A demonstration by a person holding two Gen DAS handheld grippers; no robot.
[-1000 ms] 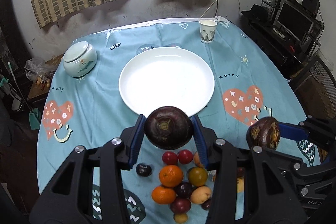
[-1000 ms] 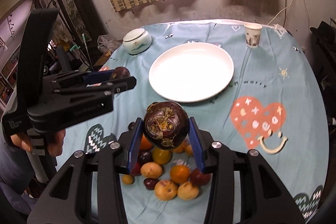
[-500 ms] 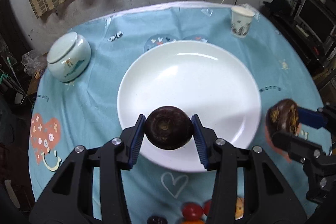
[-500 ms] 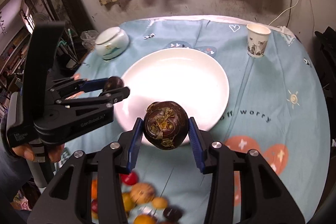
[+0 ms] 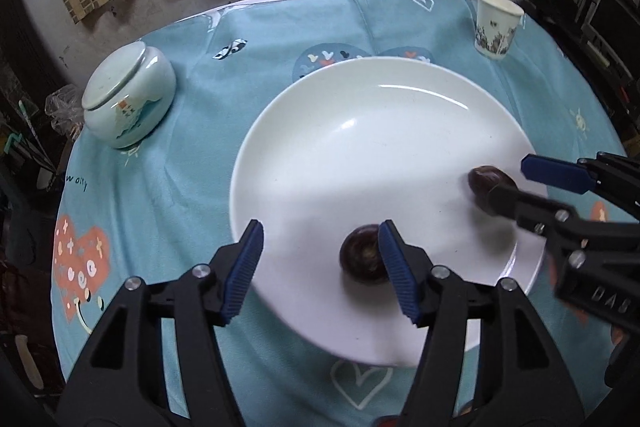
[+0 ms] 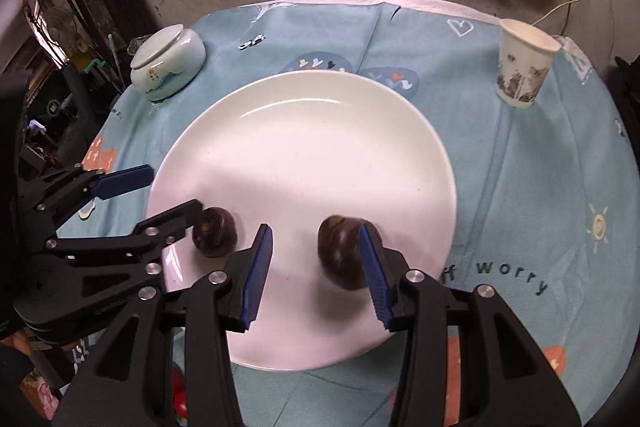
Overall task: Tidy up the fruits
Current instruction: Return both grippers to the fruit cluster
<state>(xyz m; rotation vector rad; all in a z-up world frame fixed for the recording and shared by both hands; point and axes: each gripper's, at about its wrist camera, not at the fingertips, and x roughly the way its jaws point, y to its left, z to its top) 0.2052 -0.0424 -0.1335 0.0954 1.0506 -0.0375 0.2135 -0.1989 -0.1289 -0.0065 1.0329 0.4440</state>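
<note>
White plate (image 5: 380,131) sits mid-surface on a blue printed tablecloth (image 5: 168,195); everything below is placed relative to it.

Left tool (image 5: 320,267) hangs over the plate's near edge, jaws opening, pads well apart. One dark purple fruit (image 5: 362,259) lies on the plate betw. them, up against the right pad, w/ a clear gap to the left pad (so released, not gripped). In the right wrist view the same fruit (image 6: 214,238) rests on the plate's near-left part, just beside a black finger of the left tool (image 6: 160,195).

Right tool (image 6: 316,267) is over the plate's near side too. Second dark fruit (image 6: 344,253) sits on the plate betw. its pads: it touches the right pad, the left pad stands off w/ plate showing in the gap. Grip is loosened, nothing clamped. From the left wrist view that fruit (image 5: 490,183) shows at the plate's right side, partly behind a finger of the right tool (image 5: 516,183).

Beyond the plate: a pale lidded ceramic jar (image 5: 128,99) to the far left, a paper cup (image 5: 496,27) to the far right. Below the plate's near rim, a bit of red fruit (image 6: 180,399) peeks out, mostly hidden by the tool body.
</note>
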